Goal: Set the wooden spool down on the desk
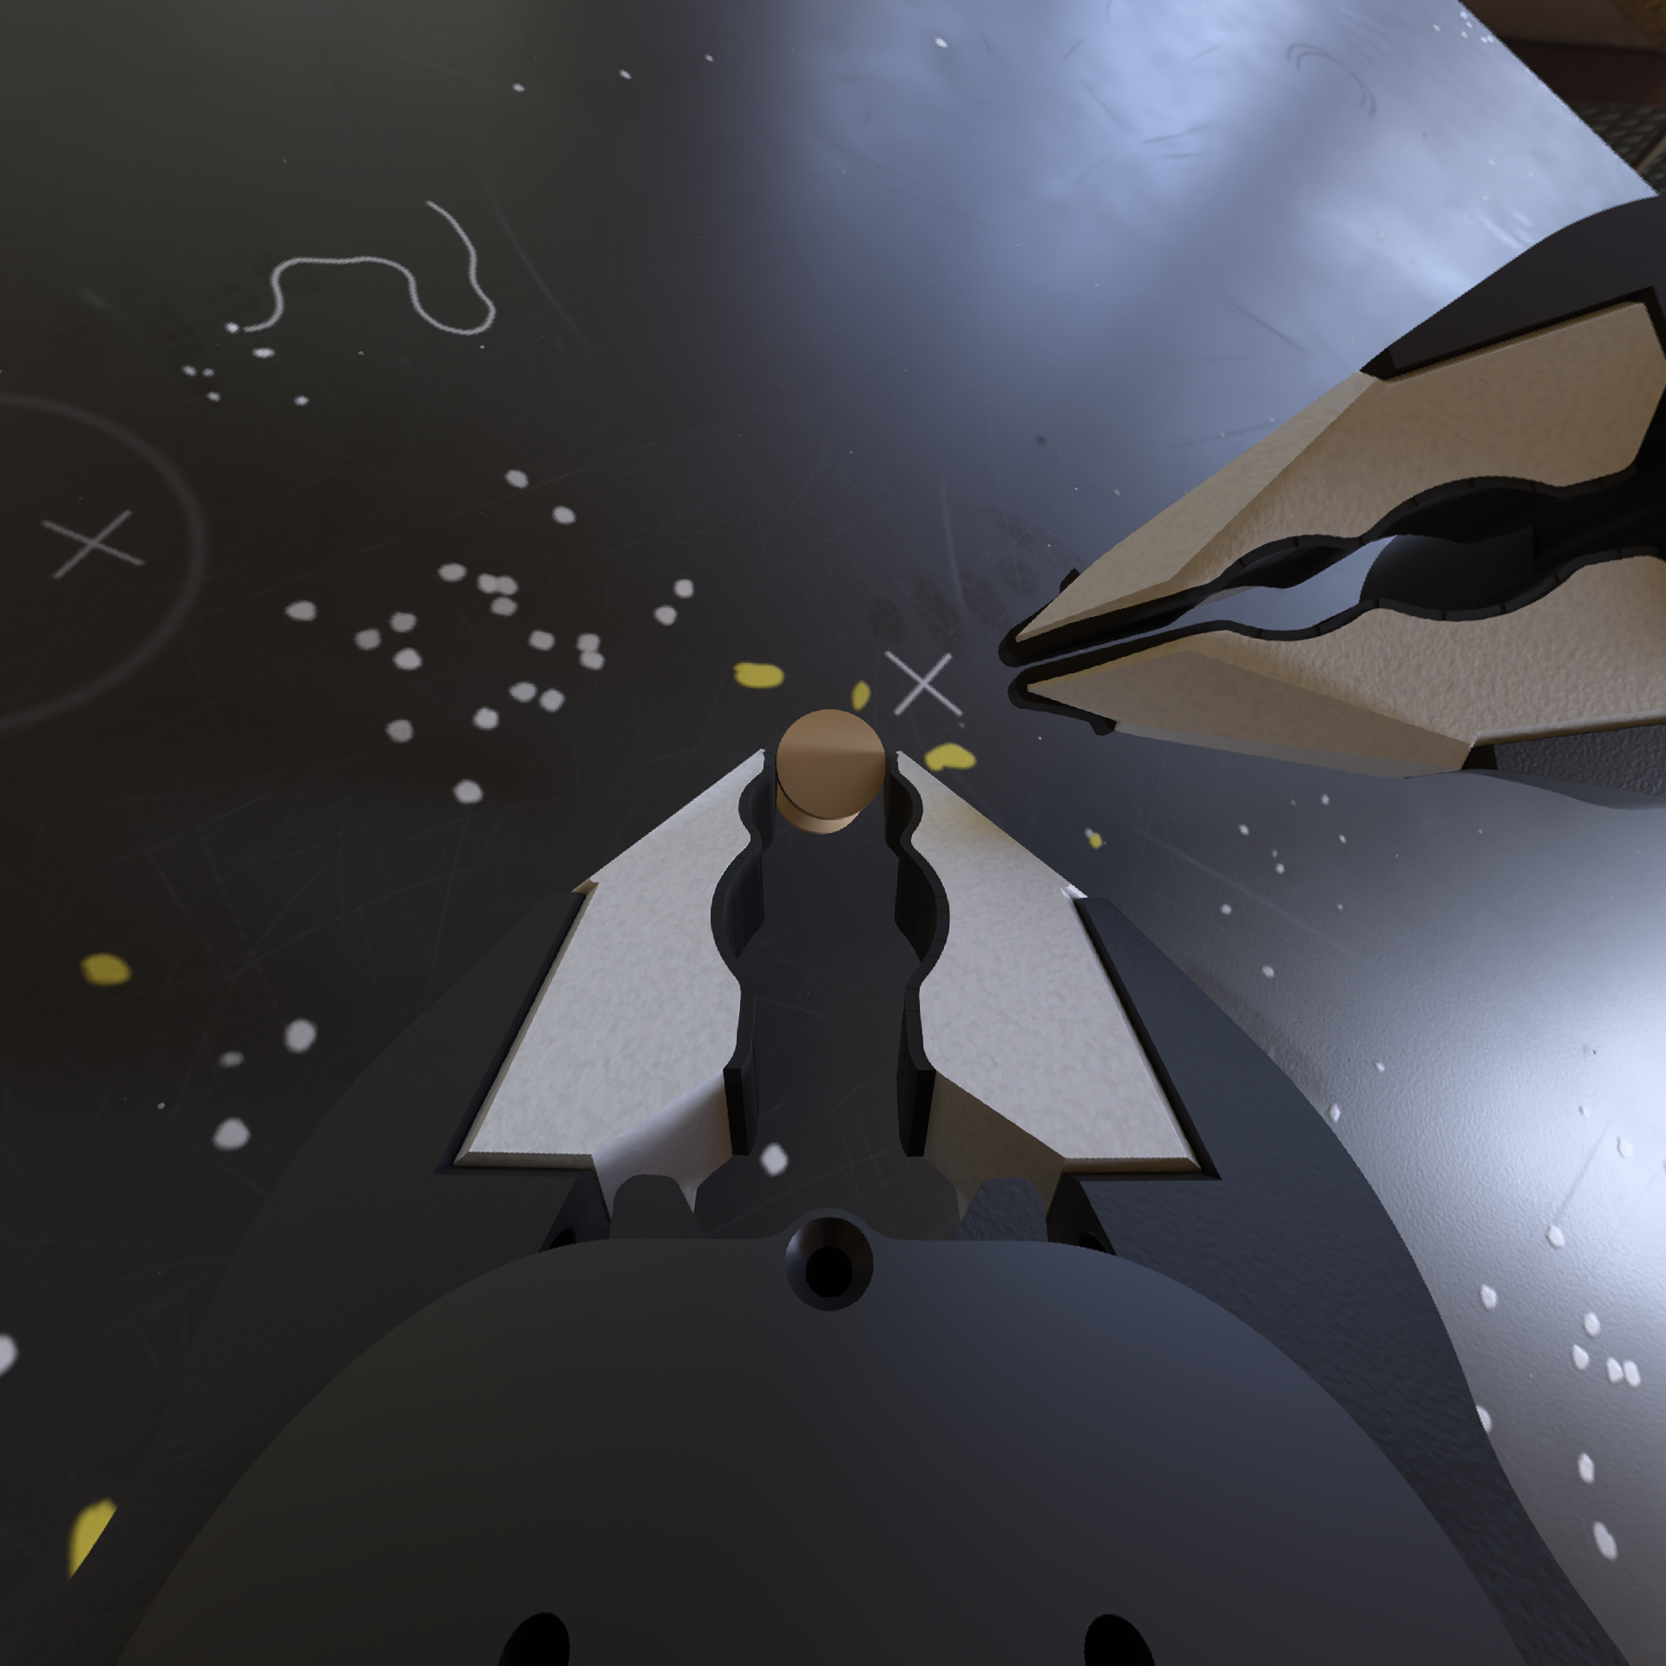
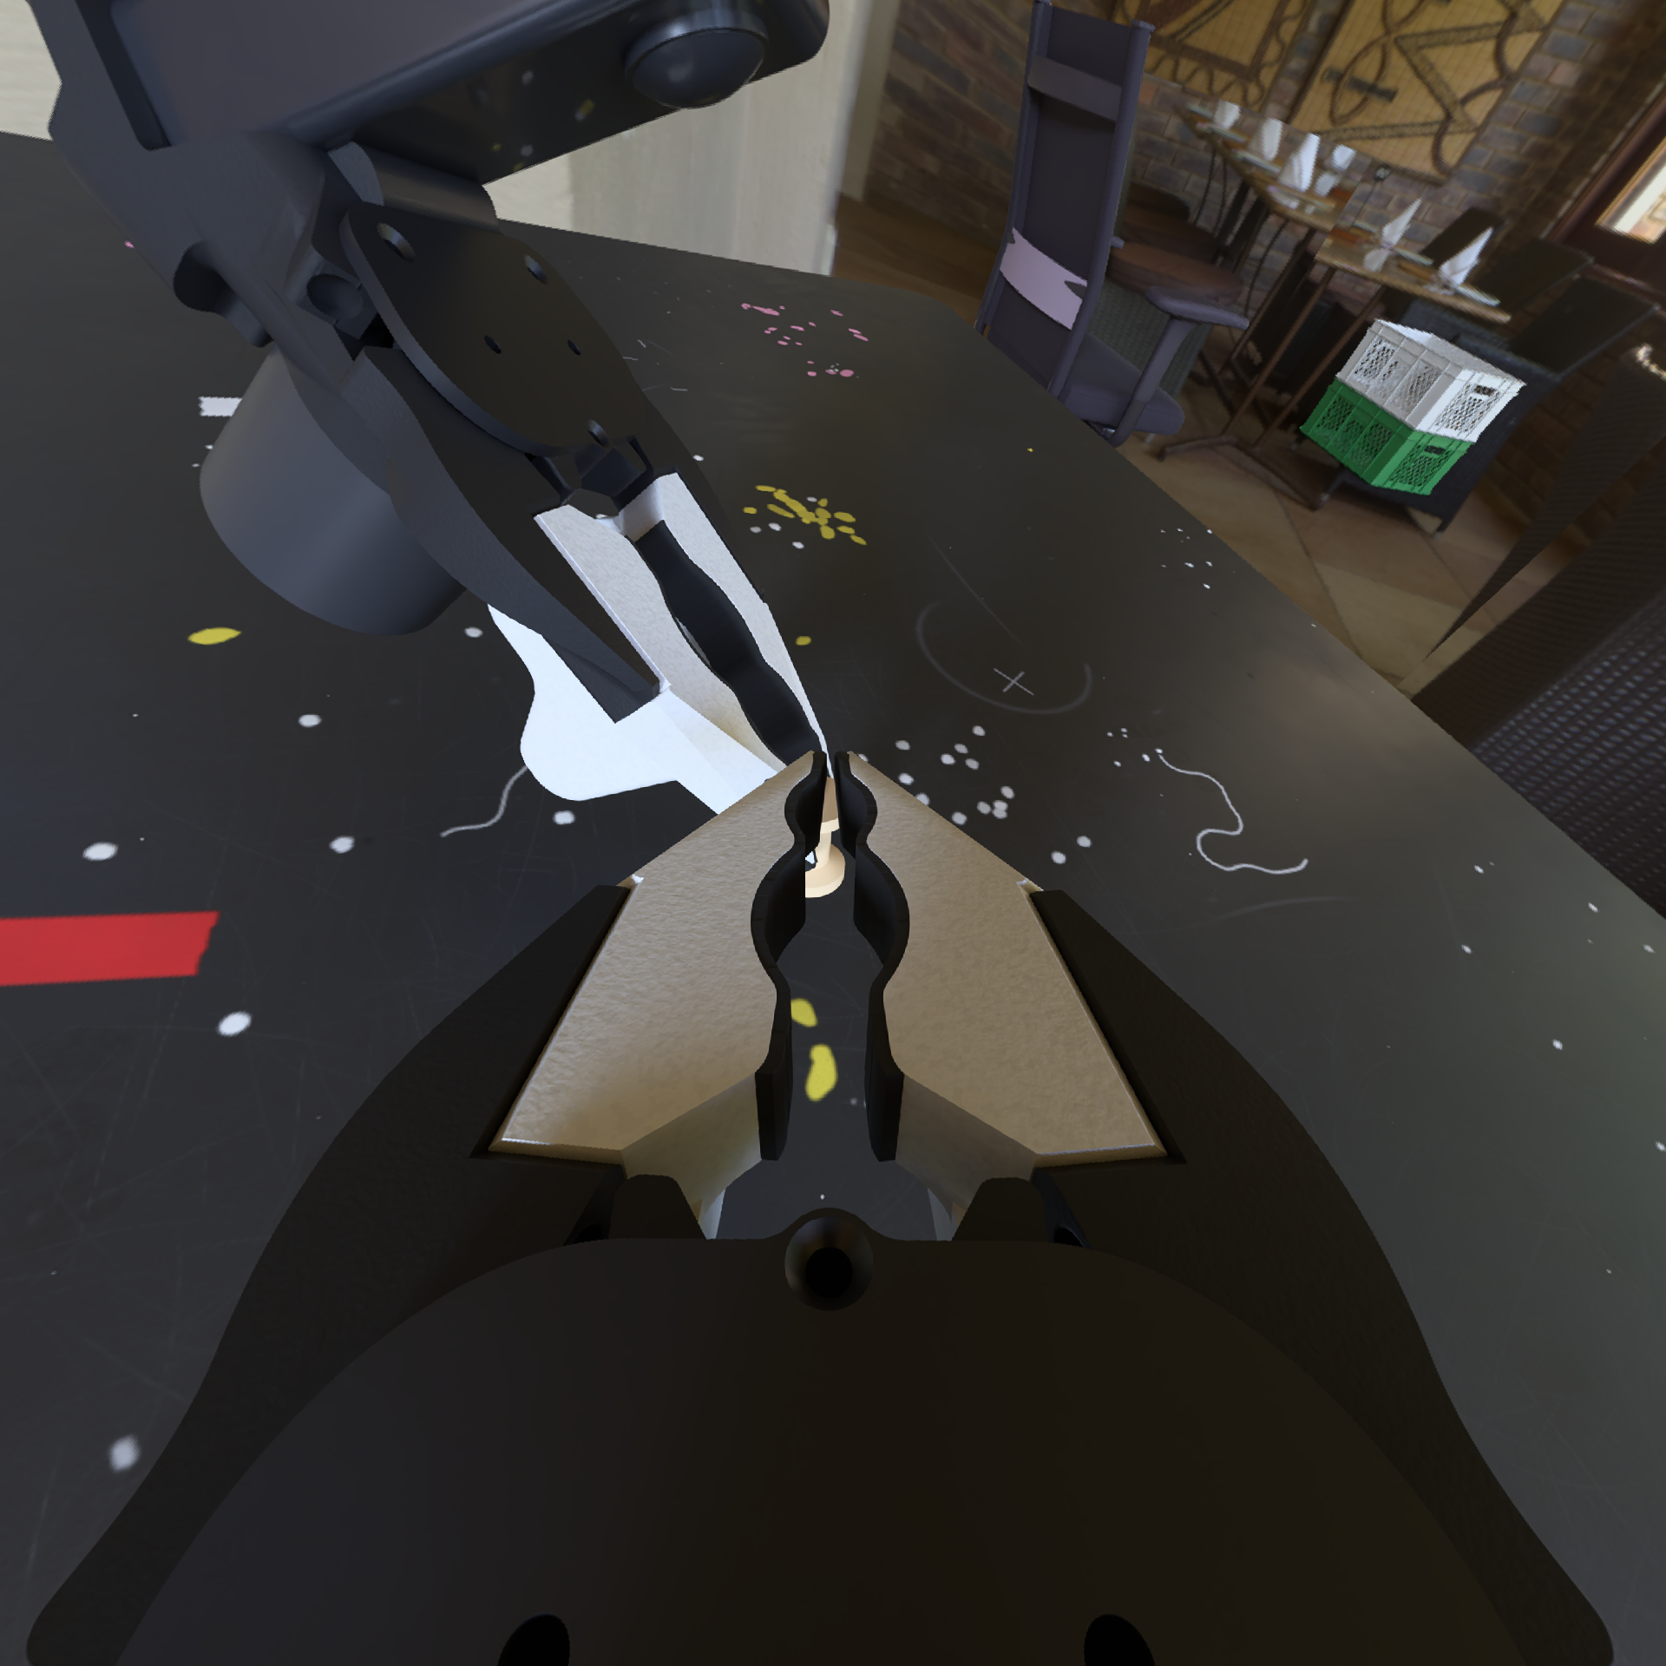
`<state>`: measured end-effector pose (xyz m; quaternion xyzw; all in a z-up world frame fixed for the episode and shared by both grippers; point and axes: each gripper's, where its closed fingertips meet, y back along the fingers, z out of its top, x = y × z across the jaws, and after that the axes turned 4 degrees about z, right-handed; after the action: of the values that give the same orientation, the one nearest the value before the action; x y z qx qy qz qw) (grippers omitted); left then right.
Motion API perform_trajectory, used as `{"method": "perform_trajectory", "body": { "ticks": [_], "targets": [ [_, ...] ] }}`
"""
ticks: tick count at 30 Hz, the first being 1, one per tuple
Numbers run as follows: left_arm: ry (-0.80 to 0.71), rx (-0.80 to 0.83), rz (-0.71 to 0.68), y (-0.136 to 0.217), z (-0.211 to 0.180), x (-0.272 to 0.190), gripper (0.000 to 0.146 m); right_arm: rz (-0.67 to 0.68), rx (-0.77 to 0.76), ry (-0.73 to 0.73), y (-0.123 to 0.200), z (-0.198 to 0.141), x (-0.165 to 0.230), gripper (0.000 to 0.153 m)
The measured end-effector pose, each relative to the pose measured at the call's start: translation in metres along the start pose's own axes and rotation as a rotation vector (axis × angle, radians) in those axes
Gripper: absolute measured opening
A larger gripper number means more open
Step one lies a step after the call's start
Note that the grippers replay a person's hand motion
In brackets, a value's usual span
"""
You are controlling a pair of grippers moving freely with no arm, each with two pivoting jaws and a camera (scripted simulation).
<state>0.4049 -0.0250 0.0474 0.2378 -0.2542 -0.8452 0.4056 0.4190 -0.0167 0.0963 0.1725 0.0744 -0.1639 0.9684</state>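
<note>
The left gripper (image 1: 829,766) holds the spool (image 1: 828,777) between its very tips, the two fingers (image 1: 685,919) set narrowly apart and pressed against the spool's sides at 9 and 3 o'clock. The spool stands upright, its round tan top facing the camera and a paler rim showing just beneath. Below it lies the dark counter (image 1: 451,856), flecked with white and yellow spots, with a white cross (image 1: 923,683) just beyond the spool at 1 o'clock. Whether the spool's base touches the counter cannot be told from the left wrist view; in the right wrist view a pale base (image 2: 825,870) shows low between the right fingers, seemingly at or just above the surface. The right gripper (image 1: 1014,669) comes in from 3 o'clock, its fingers almost closed with only a thin slit at the tips, holding nothing, its tips near the spool but apart from it.
</note>
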Motion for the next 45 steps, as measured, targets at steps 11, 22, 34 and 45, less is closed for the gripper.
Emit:
{"method": "perform_trajectory", "body": {
  "ticks": [11,22,34,45],
  "targets": [
    [-0.075,0.038,0.130,0.001,-0.002,0.008,0.023,0.003,0.033,-0.034,-0.002,-0.009,-0.003,0.002],
    [-0.125,0.061,0.308,0.006,-0.004,0.039,0.023,-0.008,0.324,-0.180,-0.006,-0.055,-0.016,0.022],
    [0.089,0.130,0.237,0.003,-0.020,0.053,0.023,-0.425,0.618,-0.103,0.036,-0.076,-0.070,0.036],
    [0.077,0.157,0.159,-0.001,-0.019,0.036,0.027,-0.494,0.159,-0.190,0.049,-0.015,-0.089,0.049]
  ]
}}
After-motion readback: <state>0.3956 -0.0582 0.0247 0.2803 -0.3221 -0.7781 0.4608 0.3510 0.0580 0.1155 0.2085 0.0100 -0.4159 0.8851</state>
